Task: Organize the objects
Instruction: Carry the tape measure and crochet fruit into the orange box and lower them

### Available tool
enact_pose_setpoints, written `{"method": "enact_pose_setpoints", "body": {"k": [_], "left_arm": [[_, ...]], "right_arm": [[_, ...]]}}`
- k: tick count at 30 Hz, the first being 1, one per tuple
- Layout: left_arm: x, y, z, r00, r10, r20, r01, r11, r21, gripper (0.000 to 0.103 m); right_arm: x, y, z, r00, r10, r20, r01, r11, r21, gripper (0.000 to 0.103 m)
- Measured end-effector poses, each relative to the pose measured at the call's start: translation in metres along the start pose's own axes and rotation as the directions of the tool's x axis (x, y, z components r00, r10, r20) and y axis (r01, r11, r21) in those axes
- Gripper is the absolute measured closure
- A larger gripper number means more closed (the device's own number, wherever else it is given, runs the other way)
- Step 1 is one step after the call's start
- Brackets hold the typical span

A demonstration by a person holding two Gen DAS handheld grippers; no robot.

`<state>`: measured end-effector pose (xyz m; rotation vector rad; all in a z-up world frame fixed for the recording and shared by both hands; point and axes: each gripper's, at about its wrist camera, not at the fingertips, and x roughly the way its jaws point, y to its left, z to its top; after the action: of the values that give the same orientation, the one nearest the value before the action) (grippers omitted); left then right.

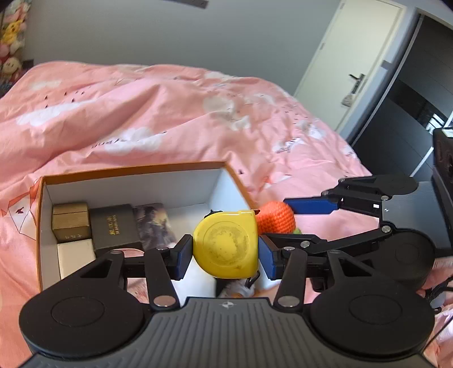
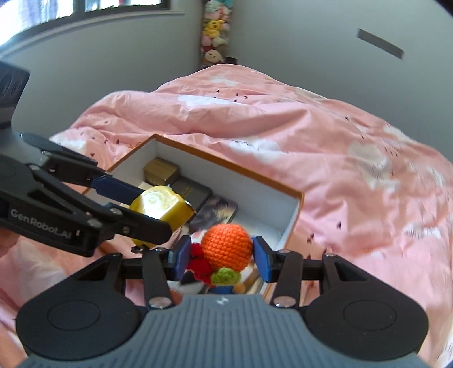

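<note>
the left gripper (image 1: pixel 225 252) clamps a yellow tape measure (image 1: pixel 226 244) above the near end of the open box (image 1: pixel 136 169) on the pink bedspread (image 1: pixel 141 107). the right gripper (image 2: pixel 218 254) pinches an orange crocheted toy (image 2: pixel 227 245); only its own view shows the red and green parts beneath. the left view alone shows the door (image 1: pixel 351 56); the right view alone shows the window (image 2: pixel 85 8).

Yellow tape measure (image 1: pixel 226 249), orange crochet ball (image 2: pixel 227 245)
</note>
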<state>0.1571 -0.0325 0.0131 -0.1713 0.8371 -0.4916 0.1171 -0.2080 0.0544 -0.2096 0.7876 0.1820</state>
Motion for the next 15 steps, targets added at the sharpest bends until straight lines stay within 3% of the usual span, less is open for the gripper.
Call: {"method": "enact_pose_setpoints", "body": {"k": [7, 15], "left_arm": [[0.037, 0.02, 0.012, 0.998, 0.052, -0.034, -0.053, 0.998, -0.015, 0.047], [0.077, 0.045, 0.026, 0.992, 0.065, -0.108, -0.067, 0.998, -0.012, 0.046]], "right_arm": [[0.059, -0.001, 0.018, 0.998, -0.06, -0.021, 0.056, 0.983, -0.176, 0.053], [0.118, -0.017, 0.027, 0.994, -0.064, -0.094, 0.039, 0.967, -0.251, 0.053]]}}
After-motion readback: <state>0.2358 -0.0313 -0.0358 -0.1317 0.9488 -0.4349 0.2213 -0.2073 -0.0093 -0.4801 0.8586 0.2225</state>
